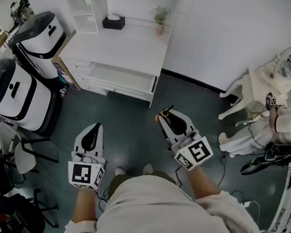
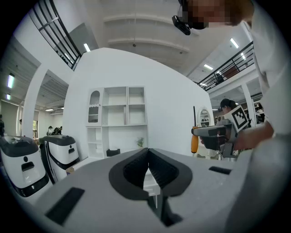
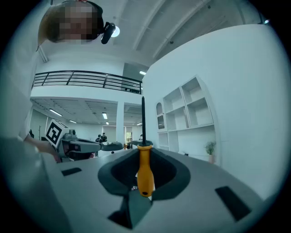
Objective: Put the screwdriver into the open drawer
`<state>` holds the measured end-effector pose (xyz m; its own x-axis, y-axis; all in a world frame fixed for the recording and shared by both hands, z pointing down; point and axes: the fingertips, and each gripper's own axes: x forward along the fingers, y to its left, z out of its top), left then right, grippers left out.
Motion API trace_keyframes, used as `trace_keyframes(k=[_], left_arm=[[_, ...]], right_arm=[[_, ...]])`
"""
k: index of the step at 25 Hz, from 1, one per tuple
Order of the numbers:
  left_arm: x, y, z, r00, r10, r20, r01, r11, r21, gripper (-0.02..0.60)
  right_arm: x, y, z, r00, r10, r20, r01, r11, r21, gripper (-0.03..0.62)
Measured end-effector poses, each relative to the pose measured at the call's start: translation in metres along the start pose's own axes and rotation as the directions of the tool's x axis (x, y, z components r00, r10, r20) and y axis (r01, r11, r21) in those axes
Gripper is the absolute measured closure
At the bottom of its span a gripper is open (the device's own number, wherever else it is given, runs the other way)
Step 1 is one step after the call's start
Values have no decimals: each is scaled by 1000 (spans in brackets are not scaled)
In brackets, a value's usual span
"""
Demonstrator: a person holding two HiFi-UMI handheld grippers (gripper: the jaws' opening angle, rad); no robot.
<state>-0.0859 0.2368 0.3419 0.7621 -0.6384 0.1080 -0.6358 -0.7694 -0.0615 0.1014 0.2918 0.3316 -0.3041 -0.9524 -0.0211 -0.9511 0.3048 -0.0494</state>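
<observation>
We hold the right gripper (image 3: 144, 159) w/ its jaws clamped on 1 screwdriver (image 3: 145, 172). The orange handle is pinched btw the 2 pads, the black shaft stands straight up above them, and the gripper itself is about level. In the head view it sits just right of frame centre, w/ the tool at its far tip.

The left gripper (image 2: 148, 164) has its jaws together w/ nothing btw them. In the head view it's lower left of centre, apart from the right one. Each gripper carries 1 marker cube, so 2 total: left cube (image 1: 86, 175), right cube (image 1: 194, 154).

Beyond the tips, across the dark floor (image 1: 131, 119), 1 white desk unit (image 1: 131, 48) stands in the upper middle of the frame. It has 1 open drawer (image 1: 126, 76) pulled toward us. The screwdriver is well apart from it, not inside.

At the back of the desk top there's 1 black tissue box (image 1: 113, 23) and 1 small potted plant (image 1: 160, 20). In the upper left are 2 white-and-black machines, the far machine (image 1: 40, 38) and the near machine (image 1: 11, 94), side by side. 1 white chair (image 1: 236, 94) is at the right edge. At bottom centre our 2 shoes show btw the grippers: left shoe (image 1: 120, 170), right shoe (image 1: 147, 168).
</observation>
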Motion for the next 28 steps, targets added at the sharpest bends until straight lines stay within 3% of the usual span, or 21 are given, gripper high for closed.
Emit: trace_keyframes(k=[28], left_arm=[[13, -28, -3, 999, 36, -13, -36, 999, 21, 577]], right_arm=[[-13, -17, -2, 998, 60, 18, -60, 998, 10, 517]])
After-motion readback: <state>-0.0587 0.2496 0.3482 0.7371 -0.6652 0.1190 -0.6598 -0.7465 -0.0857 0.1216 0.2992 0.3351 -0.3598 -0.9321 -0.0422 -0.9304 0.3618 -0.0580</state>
